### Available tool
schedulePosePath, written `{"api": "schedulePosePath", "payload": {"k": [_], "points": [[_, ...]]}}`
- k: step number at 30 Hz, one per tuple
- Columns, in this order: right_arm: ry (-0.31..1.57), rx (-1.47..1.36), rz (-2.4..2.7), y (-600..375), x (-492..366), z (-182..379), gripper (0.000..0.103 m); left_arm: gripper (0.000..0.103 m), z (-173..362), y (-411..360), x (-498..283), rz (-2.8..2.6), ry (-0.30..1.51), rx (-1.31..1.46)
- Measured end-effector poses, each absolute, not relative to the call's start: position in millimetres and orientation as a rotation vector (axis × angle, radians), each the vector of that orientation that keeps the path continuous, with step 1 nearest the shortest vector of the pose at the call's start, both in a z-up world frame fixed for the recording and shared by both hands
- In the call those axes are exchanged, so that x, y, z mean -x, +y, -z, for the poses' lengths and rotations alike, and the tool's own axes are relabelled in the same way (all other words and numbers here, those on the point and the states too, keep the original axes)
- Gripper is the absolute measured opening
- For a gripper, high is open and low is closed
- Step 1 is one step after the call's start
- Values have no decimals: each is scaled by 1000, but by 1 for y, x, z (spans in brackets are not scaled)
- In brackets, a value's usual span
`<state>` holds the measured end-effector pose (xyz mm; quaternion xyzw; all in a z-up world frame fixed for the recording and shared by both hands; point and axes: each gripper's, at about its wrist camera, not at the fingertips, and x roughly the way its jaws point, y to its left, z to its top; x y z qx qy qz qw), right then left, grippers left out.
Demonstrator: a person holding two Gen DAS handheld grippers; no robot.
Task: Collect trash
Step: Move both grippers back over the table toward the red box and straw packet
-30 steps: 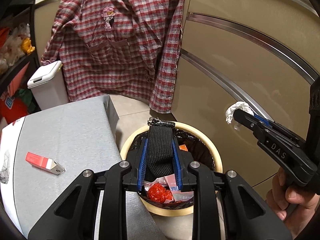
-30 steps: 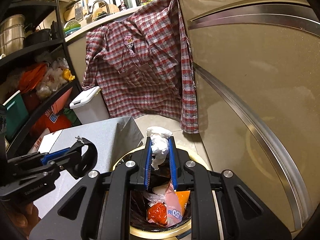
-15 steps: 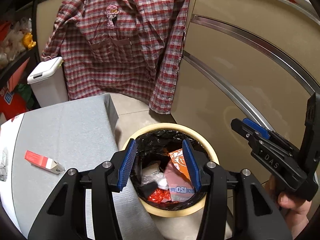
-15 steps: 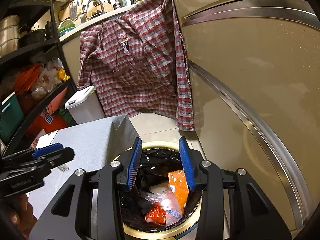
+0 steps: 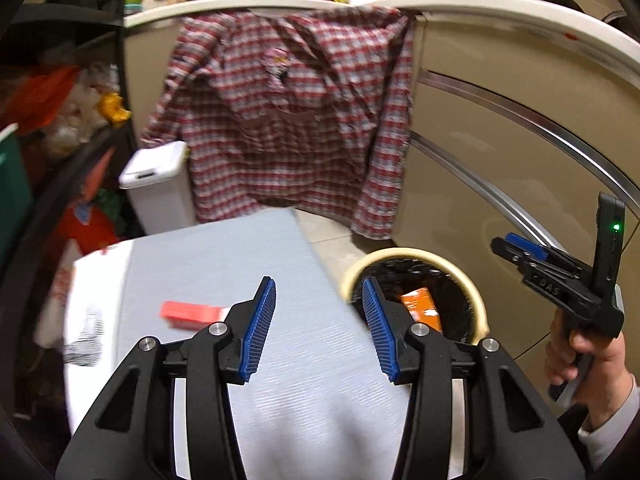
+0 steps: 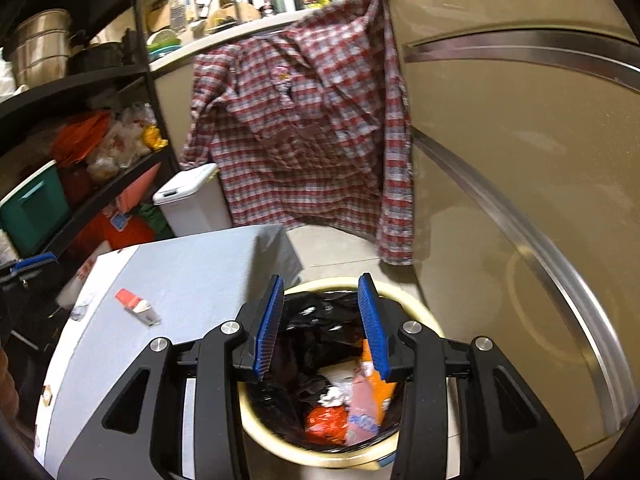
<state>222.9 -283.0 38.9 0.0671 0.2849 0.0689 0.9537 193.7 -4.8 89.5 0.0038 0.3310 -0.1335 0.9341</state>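
A round cream trash bin (image 6: 424, 320) with a black liner stands on the floor beside a grey-covered table (image 6: 192, 280). It holds orange and red wrappers, white tissue and dark cloth. My right gripper (image 6: 322, 320) is open and empty above the bin. My left gripper (image 5: 318, 322) is open and empty over the table's right edge, with the bin (image 5: 478, 300) to its right. A red and white carton (image 5: 192, 314) lies on the table left of the left gripper; it also shows in the right wrist view (image 6: 136, 306). The right gripper (image 5: 520, 250) shows in the left wrist view.
A plaid shirt (image 6: 304, 128) hangs on the counter behind the table. A small white lidded bin (image 6: 192, 200) stands beside it. Beige cabinet doors (image 6: 520, 160) run along the right. Black shelves (image 6: 80, 80) with bags and pots are at the left.
A second ago my left gripper held a black cloth and my right a white tissue over the bin. Both opened and dropped them in. My left gripper has since swung left over the table.
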Motion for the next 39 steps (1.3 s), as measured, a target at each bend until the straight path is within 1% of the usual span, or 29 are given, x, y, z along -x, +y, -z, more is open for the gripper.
{"api": "schedulePosePath", "payload": {"k": [4, 7, 9, 11, 16, 18, 22, 25, 27, 32, 33, 37, 39], "points": [[565, -140, -181, -256, -205, -39, 39, 45, -98, 42, -174, 229, 649, -3], [543, -116, -210, -231, -188, -37, 32, 45, -101, 71, -160, 191, 619, -14], [532, -94, -230, -214, -175, -35, 24, 45, -100, 92, -152, 166, 604, -8], [531, -97, -250, -202, -163, -33, 21, 45, -98, 108, -147, 150, 595, 15], [566, -164, -286, -170, -129, -21, 21, 45, -101, 141, -136, 107, 559, 82], [589, -178, -296, -152, -115, -12, 24, 45, -108, 150, -130, 87, 535, 89], [623, -151, -320, -116, -91, 8, 24, 45, -117, 171, -118, 64, 503, 128], [661, -89, -362, -81, -74, 26, 30, 45, -119, 183, -114, 57, 494, 145], [693, -60, -389, -62, -66, 38, 39, 45, -120, 190, -112, 48, 489, 146], [817, 6, -468, -18, -57, 74, 49, 45, -119, 203, -106, 47, 486, 175], [839, 21, -480, -10, -56, 79, 54, 45, -118, 204, -105, 47, 486, 172], [920, 66, -495, 9, -59, 96, 58, 45, -117, 205, -105, 49, 487, 175], [922, 104, -490, 16, -58, 100, 63, 45, -117, 208, -103, 51, 486, 174]]}}
